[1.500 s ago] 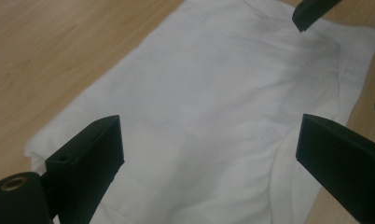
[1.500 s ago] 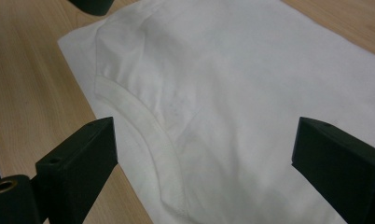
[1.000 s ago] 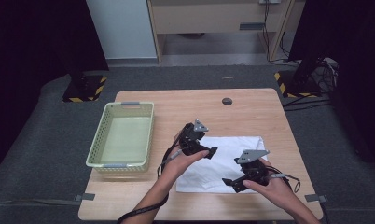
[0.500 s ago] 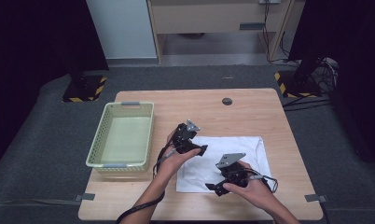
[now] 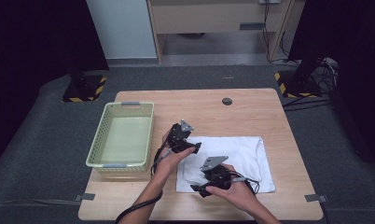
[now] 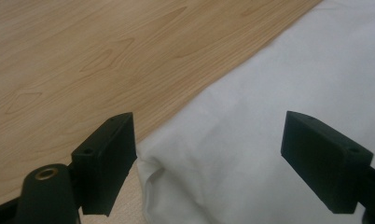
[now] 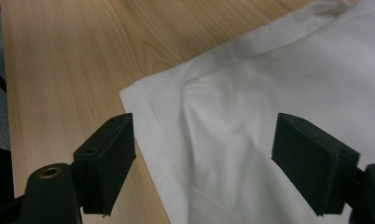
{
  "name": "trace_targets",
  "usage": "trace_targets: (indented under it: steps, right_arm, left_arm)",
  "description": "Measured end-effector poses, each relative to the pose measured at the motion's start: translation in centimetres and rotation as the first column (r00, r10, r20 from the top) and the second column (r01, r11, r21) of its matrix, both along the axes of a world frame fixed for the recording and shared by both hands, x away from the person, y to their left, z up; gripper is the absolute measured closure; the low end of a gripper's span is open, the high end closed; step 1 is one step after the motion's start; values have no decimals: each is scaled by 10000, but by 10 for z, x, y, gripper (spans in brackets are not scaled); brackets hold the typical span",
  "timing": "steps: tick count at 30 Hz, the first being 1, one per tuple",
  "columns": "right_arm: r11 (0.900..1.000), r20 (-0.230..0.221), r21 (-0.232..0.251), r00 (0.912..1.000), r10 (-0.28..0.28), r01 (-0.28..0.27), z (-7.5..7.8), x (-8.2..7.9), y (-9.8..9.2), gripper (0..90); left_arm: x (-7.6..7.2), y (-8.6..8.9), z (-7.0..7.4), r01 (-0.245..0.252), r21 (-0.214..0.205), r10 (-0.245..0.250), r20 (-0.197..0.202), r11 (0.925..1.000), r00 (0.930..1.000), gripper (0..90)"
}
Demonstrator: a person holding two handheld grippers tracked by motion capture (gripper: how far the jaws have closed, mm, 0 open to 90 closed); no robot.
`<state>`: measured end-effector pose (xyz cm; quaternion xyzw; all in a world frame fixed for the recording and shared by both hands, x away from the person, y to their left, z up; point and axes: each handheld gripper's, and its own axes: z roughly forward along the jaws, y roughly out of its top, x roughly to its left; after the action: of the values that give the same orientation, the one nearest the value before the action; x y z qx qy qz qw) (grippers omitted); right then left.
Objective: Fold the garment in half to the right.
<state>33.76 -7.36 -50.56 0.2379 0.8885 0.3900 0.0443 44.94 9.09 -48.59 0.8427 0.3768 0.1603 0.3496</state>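
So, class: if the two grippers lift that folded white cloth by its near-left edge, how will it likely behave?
The white cloth will probably droop and unfold, since soft creases show near its hemmed corner. It looks thin, so likely light. Pushed, it would probably bunch rather than slide over the wooden table.

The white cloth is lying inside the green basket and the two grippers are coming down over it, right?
Not quite. The white cloth lies flat on the wooden table, to the right of the green basket, as the high view shows. The rest holds: the left gripper and right gripper are over the cloth's left edge.
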Motion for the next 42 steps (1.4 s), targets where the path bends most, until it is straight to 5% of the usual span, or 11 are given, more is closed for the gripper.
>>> trace_targets:
  steps: [20,25,35,42]
  right_arm:
    - [9980,571,-591,9980,280,-247,-24,-4,60,85]
    - [9966,1026,-804,9944,249,-167,-24,-5,58,179]
    - [9954,1412,-868,9896,-281,406,-19,2,45,589]
    - [9929,1575,-970,9861,-524,682,-19,4,38,759]
  left_arm:
    - [7,18,-9,-556,-378,547,-238,9977,9982,188]
    - [7,18,-8,-590,-485,580,-228,9971,9981,188]
    - [7,17,-9,-623,-671,606,-271,9958,9978,188]
    - [8,18,-10,-724,-833,700,-311,9939,9971,186]
